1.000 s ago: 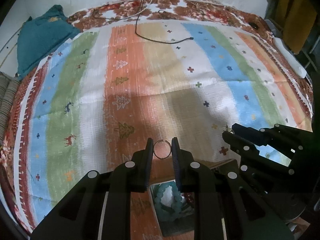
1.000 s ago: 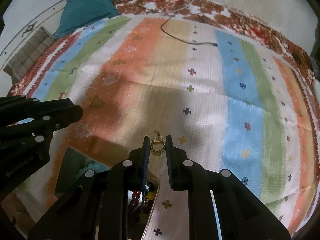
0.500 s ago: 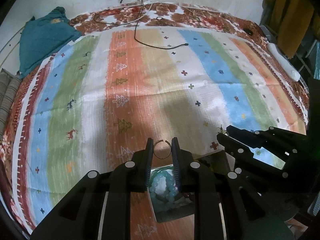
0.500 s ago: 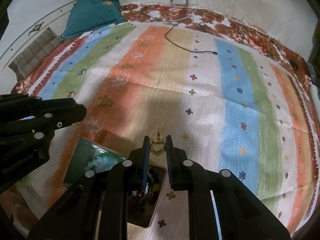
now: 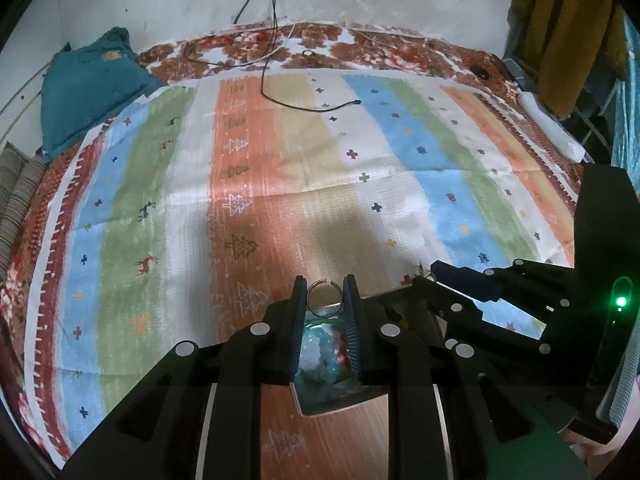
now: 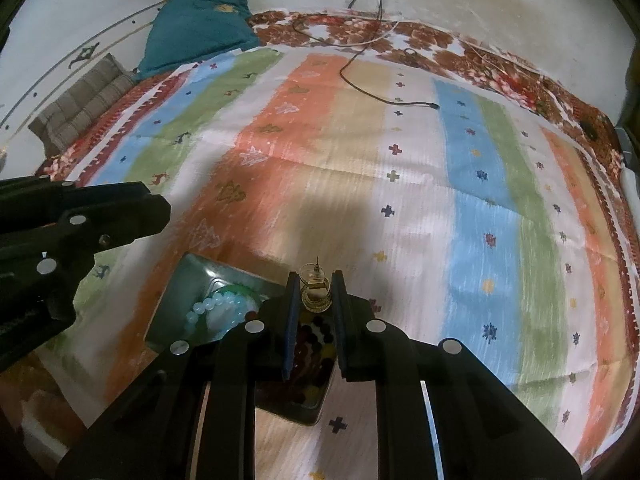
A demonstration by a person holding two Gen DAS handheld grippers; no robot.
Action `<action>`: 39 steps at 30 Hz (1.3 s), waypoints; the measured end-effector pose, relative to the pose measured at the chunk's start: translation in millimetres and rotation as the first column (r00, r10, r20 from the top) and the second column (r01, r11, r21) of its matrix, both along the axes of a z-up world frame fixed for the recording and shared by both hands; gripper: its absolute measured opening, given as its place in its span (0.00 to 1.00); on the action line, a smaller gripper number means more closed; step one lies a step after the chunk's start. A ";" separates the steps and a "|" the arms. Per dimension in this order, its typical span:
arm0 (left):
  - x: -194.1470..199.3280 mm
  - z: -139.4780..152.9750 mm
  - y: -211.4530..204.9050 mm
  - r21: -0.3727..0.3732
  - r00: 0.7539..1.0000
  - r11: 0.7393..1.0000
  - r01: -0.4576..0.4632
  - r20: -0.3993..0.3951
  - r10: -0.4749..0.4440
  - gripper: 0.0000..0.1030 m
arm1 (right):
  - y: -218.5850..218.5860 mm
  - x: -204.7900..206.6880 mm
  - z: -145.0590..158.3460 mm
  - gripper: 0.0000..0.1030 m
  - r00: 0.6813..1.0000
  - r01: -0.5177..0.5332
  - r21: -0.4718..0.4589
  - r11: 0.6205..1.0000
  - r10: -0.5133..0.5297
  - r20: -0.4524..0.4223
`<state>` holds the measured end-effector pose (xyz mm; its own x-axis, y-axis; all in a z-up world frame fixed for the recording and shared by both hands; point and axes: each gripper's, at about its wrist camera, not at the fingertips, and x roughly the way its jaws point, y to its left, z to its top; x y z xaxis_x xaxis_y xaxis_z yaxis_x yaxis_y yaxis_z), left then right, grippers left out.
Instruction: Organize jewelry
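My left gripper (image 5: 325, 285) is shut on a thin open metal ring (image 5: 324, 298), held upright between its pads above the striped cloth. Below it lies a dark tray (image 5: 340, 406) with a pale turquoise bead bracelet (image 5: 320, 350) in it. My right gripper (image 6: 316, 278) is shut on a small gold earring (image 6: 315, 290) with hoops and a pin pointing up. Under it sits the same tray (image 6: 188, 280), showing the pale bead bracelet (image 6: 212, 306) in the left compartment and dark red and yellow beads (image 6: 312, 340) in the right one.
A striped cloth (image 5: 280, 184) with tree and cross motifs covers the bed. A black cable (image 5: 304, 106) lies across its far part, a teal cushion (image 5: 88, 84) at the far left. The right gripper's body (image 5: 500, 304) stands close on the right; the left gripper's body (image 6: 60, 236) fills the left side.
Both grippers have drawn back and risen a little, each keeping its piece. More of the tray and its beads now shows beneath them.
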<state>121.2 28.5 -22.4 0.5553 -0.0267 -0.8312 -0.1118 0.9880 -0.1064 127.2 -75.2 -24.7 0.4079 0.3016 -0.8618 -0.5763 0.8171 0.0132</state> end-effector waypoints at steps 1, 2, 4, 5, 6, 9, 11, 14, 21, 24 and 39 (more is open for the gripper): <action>-2.8 0.9 -0.7 -0.002 1.000 1.000 0.002 0.004 -0.002 0.18 | -0.4 -1.7 1.2 0.16 1.000 -0.001 0.005 1.000 0.001 0.001; -4.5 1.2 -0.9 -0.003 1.000 1.000 0.002 0.006 -0.002 0.18 | -0.7 -3.1 2.2 0.16 1.000 -0.002 0.009 1.000 0.002 0.001; -9.1 2.0 -2.0 -0.003 1.000 1.000 0.003 0.011 -0.003 0.18 | -2.2 -8.7 5.6 0.16 1.000 -0.005 0.021 1.000 0.005 0.005; -10.6 2.1 -2.1 -0.004 1.000 1.000 0.003 0.012 -0.003 0.18 | -2.7 -12.6 7.3 0.16 1.000 -0.011 0.026 1.000 0.010 0.004; -12.3 2.3 -2.6 -0.003 1.000 1.000 0.003 0.013 -0.003 0.18 | -3.1 -15.3 8.1 0.16 1.000 -0.015 0.030 0.999 0.015 0.002; -16.9 4.3 -7.3 0.000 1.000 1.000 0.011 0.022 -0.011 0.18 | -3.0 -23.1 10.2 0.16 1.000 -0.031 0.039 0.999 0.031 0.002; -18.0 5.8 -10.0 -0.004 0.999 1.000 0.024 0.028 -0.024 0.18 | -2.8 -24.0 11.1 0.16 0.999 -0.033 0.046 0.998 0.033 0.001; -18.2 5.7 -9.1 -0.003 0.999 1.000 0.018 0.027 -0.018 0.18 | -4.4 -20.6 10.7 0.16 1.000 -0.014 0.062 0.998 0.015 -0.010; -18.3 5.3 -3.3 -0.012 1.000 1.000 -0.015 0.017 0.015 0.30 | -10.6 -20.7 12.1 0.26 1.000 0.014 0.079 0.997 -0.012 -0.029; -22.5 6.6 -0.5 -0.018 0.999 0.999 -0.028 0.020 0.028 0.34 | -16.2 -26.0 14.8 0.27 0.999 0.018 0.084 0.996 -0.016 -0.029; -66.3 14.6 -4.6 -0.024 0.998 1.000 -0.002 0.069 0.004 0.56 | -42.2 -53.8 33.4 0.49 1.000 0.016 0.108 0.994 -0.017 0.009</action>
<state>54.8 23.9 -7.8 0.6114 -0.0448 -0.7901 -0.1062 0.9847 -0.1380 73.5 -117.4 8.7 0.4216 0.3857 -0.8207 -0.5637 0.8204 0.0960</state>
